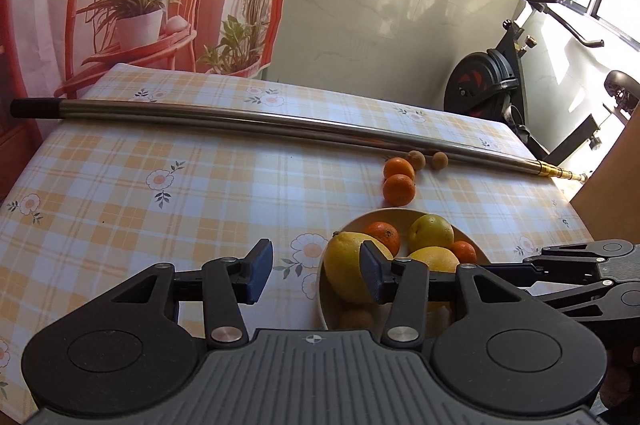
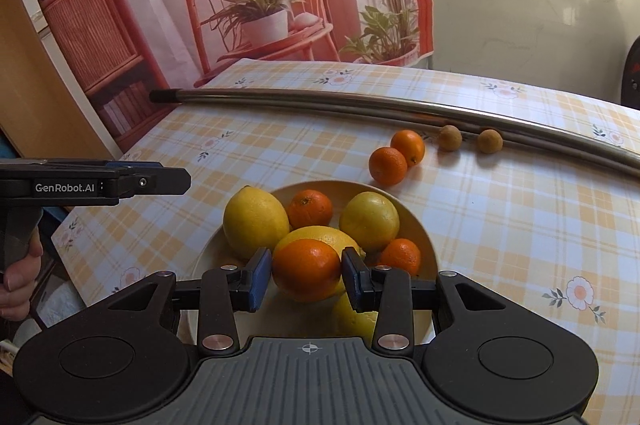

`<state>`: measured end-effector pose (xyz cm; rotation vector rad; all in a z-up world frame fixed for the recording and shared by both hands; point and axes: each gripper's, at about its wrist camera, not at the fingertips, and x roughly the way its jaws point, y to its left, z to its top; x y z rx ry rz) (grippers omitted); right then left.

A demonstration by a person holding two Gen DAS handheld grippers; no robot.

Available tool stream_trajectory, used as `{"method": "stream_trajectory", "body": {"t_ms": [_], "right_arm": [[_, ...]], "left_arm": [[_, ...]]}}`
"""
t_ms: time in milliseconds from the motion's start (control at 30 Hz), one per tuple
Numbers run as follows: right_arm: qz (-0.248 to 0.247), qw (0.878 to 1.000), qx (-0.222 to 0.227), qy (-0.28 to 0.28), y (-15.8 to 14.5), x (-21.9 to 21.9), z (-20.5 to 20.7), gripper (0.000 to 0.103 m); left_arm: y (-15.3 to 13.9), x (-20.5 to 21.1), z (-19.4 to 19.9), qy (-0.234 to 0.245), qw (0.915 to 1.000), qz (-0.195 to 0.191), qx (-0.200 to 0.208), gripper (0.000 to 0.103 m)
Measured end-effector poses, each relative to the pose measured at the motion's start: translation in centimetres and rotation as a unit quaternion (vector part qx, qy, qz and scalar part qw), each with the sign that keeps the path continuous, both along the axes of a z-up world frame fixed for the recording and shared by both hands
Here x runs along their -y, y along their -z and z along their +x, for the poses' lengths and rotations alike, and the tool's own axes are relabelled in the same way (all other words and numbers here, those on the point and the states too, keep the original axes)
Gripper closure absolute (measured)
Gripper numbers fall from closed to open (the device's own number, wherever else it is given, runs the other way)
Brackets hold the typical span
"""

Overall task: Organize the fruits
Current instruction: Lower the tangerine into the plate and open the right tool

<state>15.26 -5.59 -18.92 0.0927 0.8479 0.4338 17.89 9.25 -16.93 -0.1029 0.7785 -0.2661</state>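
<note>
Evidently right claw (image 2: 307, 279) clamped around orange (image 2: 306, 269), stem direction unclear; left claw (image 1: 316, 275) parted, empty.

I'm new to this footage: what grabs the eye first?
The right gripper clamps an orange just above a cream bowl heaped with lemons and oranges. Beyond the bowl, two loose oranges lie on the checked tablecloth, before a long metal pole.
</note>
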Motion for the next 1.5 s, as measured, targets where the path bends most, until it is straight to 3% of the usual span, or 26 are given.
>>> {"method": "stream_trajectory", "body": {"t_ms": [433,967,1500], "right_arm": [[-0.021,0.998,-0.024,-0.046,0.7,-3.7,0.9,0.067],[-0.024,0.993,-0.076,-0.085,2.6,-5.7,1.7,0.071],[-0.011,1.0,-0.02,-0.009,1.0,-1.9,0.0,0.071]], "left_arm": [[1.8,-1.3,-0.6,-0.008,0.9995,-0.024,-0.017,0.052],[2.1,-1.0,-0.7,-0.007,0.9995,-0.021,-0.022,0.052],[1.9,0.0,-0.7,0.0,0.9995,-0.016,-0.028,0.052]]}}
